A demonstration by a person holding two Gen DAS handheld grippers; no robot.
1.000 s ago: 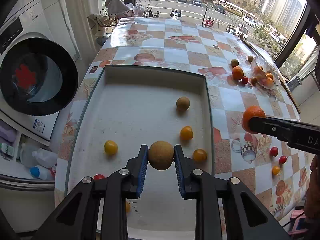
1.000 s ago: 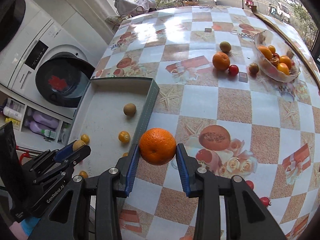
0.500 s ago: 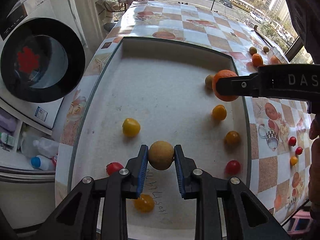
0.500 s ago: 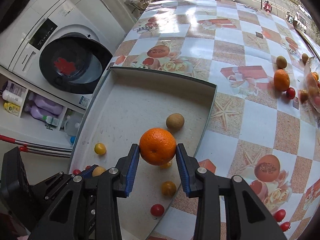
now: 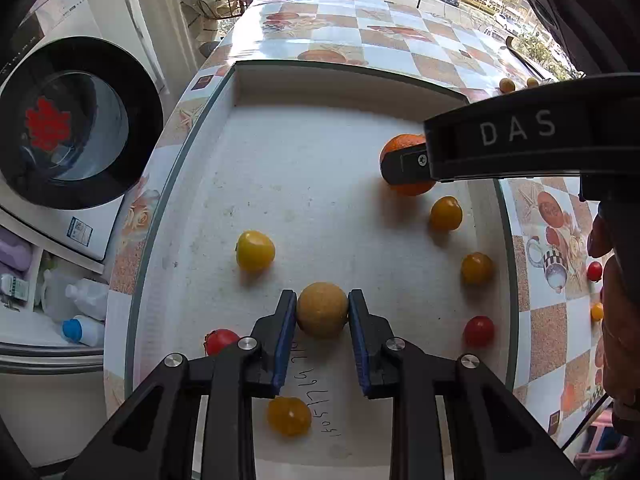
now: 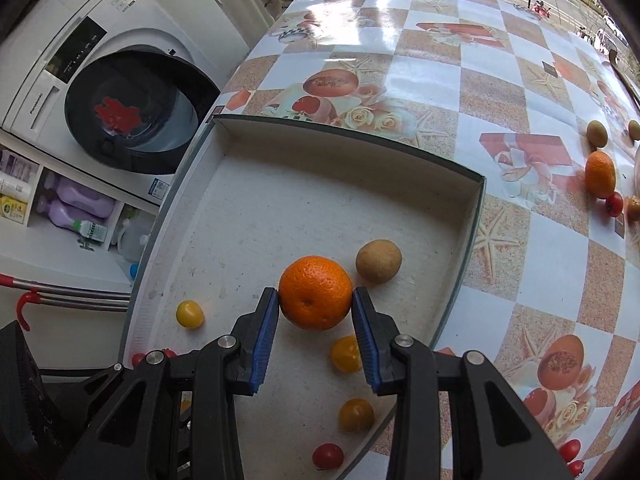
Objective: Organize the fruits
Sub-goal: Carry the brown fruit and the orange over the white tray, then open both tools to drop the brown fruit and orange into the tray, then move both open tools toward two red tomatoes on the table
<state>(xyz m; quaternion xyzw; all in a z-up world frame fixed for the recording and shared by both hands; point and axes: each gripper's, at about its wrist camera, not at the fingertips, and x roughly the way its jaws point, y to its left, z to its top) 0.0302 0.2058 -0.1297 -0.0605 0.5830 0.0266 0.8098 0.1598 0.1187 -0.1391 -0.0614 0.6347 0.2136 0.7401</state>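
The desk, covered in a checkered cloth printed with fruit and roses, stretches ahead of both hand-held grippers, and a washing machine stands beyond its edge, to the left of the right hand-held gripper. On the desk lies a shallow tray with a pale floor and dark rim, directly under both hand-held grippers.

The left hand-held gripper is clenched on a tan round fruit, its blue pads pressed to both sides, over the near part of the tray. The right hand-held gripper grips an orange between its pads, over the tray's right half; in the left wrist view it reaches in from the right, ahead of the left hand-held gripper.

Just ahead and right of the orange, a second tan fruit rests on the tray floor. A yellow tomato sits ahead and left of the left hand-held gripper. To its right lie two orange-yellow tomatoes and a red cherry tomato along the tray's right wall. Another red tomato lies just left of its left finger, and a yellow one lies beneath its fingers. Well to the right of the right hand-held gripper, out on the desk, sits another orange.
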